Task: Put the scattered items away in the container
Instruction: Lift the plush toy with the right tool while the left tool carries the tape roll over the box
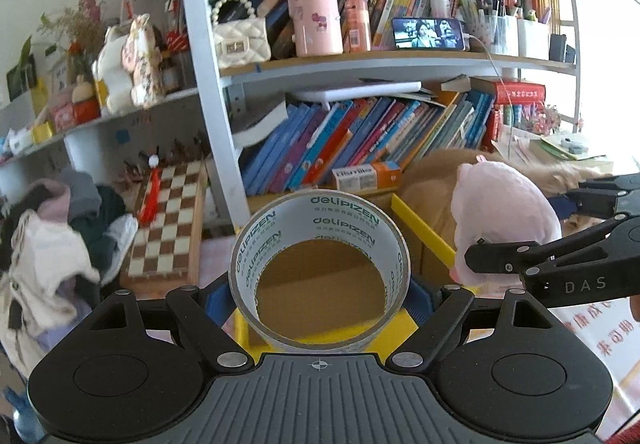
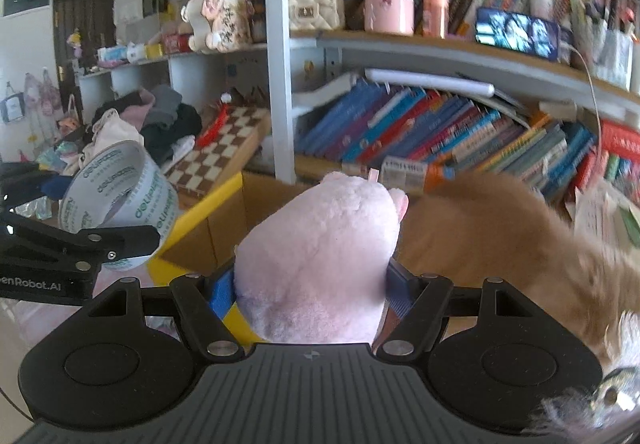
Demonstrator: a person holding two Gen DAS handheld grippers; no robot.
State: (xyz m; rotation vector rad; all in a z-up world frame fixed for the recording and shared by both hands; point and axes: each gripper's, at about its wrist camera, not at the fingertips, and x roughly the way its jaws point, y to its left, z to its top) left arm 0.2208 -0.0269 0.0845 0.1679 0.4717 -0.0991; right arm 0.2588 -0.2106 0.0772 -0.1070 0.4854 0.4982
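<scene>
1. The left wrist view looks straight through the roll of packing tape (image 1: 320,276), printed "deli PIZEN" on its inner core; the left gripper (image 1: 320,300) is clamped on it, blue pads pressing the roll's two sides. Through the hole shows the brown inside of the cardboard box (image 1: 416,244) with yellow-taped rims.
2. The right wrist view shows the right gripper (image 2: 310,292) squeezing a pink plush toy (image 2: 320,252) between its blue pads; the toy fills the middle of that picture.
3. Each view catches the other tool at its side edge: the left view has the plush and black linkage at right, the right view has the tape roll (image 2: 120,196) held at left, over the box's yellow corner (image 2: 208,204).
4. Only the right view shows a blurred tan furry mass (image 2: 520,236) spreading across the box's right side; in the left view it is mostly hidden behind the plush.
5. Behind the box stands a bookshelf (image 1: 224,116) packed with leaning books (image 1: 360,140), with a phone (image 1: 428,33) showing video, a pink tumbler (image 1: 316,12) and a cream quilted handbag (image 1: 239,40) on the upper board.
6. Left of the shelf post a chessboard (image 1: 168,228) leans beside a heap of clothes (image 1: 56,236).
</scene>
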